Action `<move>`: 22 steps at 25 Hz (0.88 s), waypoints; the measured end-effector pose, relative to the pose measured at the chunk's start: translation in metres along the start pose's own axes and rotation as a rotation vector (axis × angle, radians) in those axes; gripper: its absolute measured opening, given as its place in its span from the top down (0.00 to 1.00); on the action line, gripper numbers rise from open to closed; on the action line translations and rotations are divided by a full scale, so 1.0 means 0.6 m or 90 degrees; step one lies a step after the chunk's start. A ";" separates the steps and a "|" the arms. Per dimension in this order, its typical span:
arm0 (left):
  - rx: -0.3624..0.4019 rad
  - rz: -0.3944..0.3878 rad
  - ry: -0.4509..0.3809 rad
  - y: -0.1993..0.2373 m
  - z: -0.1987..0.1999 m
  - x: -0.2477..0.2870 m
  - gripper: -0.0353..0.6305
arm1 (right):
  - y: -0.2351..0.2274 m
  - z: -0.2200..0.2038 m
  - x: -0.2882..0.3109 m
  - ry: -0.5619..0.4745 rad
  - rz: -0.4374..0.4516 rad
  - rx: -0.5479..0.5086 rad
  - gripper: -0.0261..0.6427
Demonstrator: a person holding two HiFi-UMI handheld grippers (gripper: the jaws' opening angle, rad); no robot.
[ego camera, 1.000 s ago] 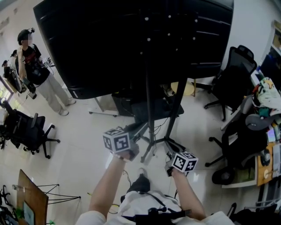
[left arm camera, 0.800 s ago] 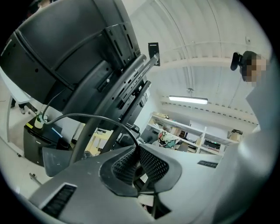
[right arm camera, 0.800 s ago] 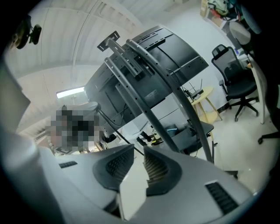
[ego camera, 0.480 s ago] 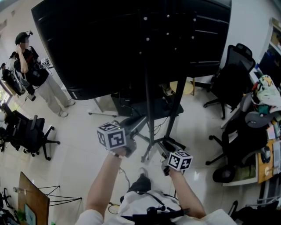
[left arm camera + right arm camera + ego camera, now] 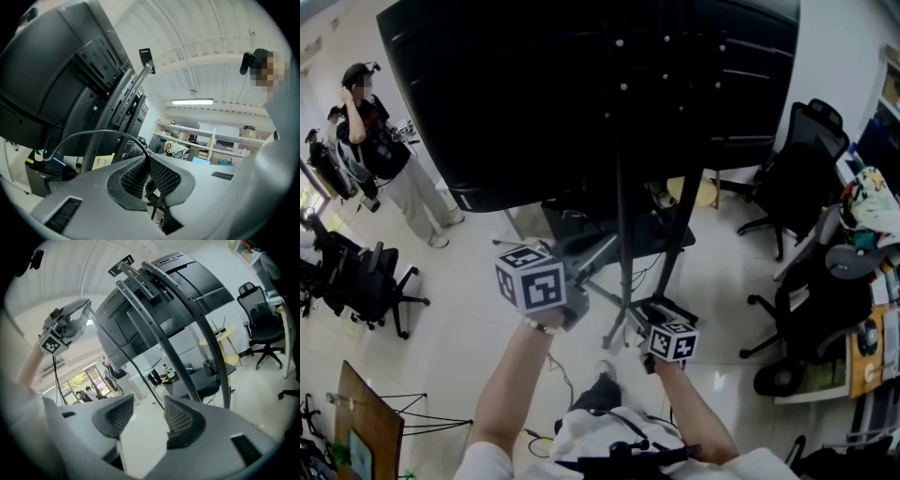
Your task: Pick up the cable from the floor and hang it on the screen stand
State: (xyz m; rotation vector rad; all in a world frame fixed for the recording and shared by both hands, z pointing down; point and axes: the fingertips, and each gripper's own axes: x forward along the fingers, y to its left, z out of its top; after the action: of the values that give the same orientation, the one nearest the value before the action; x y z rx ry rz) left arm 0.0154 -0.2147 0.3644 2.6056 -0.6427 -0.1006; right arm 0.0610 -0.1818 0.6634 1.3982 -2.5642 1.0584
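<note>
Release was the change in this last second. Your right gripper (image 5: pixel 143 416), which had been shut, was opening its jaws, and nothing stood between the pads. A thin dark line crossed just above them in the right gripper view. Probably this was the cable running down from the other hand, but it was too thin to be sure.

Your left gripper (image 5: pixel 147 158) stayed closed narrow on the cable (image 5: pixel 93 134), which came out from between the meshed pads and bent in an arc to the left. In the head view this hand had also risen and moved a little left, close beside the dark poles of the screen stand (image 5: pixel 622 234). The right one had sunk toward the stand's foot.

For the task this meant, in my judgement, that the left hand alone carried the cable. The hanging was not yet done, since no view showed the cable resting on any part of the stand.

Some things were hard to read. In the head view the cable was nearly invisible against the dark stand and the big screen (image 5: pixel 581 84). Its far end left the left gripper view at the lower left, so you could not tell whether some of it lay on the floor (image 5: pixel 469 309).
</note>
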 end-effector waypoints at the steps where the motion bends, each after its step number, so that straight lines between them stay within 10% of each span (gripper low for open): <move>1: 0.007 -0.002 0.001 -0.007 0.009 0.001 0.92 | -0.006 -0.002 0.003 0.002 -0.004 -0.002 0.62; 22: 0.079 -0.053 -0.012 -0.090 0.176 0.040 0.92 | -0.023 0.049 0.066 0.002 0.066 0.007 0.58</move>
State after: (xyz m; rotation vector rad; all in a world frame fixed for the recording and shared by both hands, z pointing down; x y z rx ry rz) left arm 0.0411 -0.2265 0.2468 2.7542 -0.5621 -0.1143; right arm 0.0558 -0.2328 0.6614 1.2768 -2.6599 1.0878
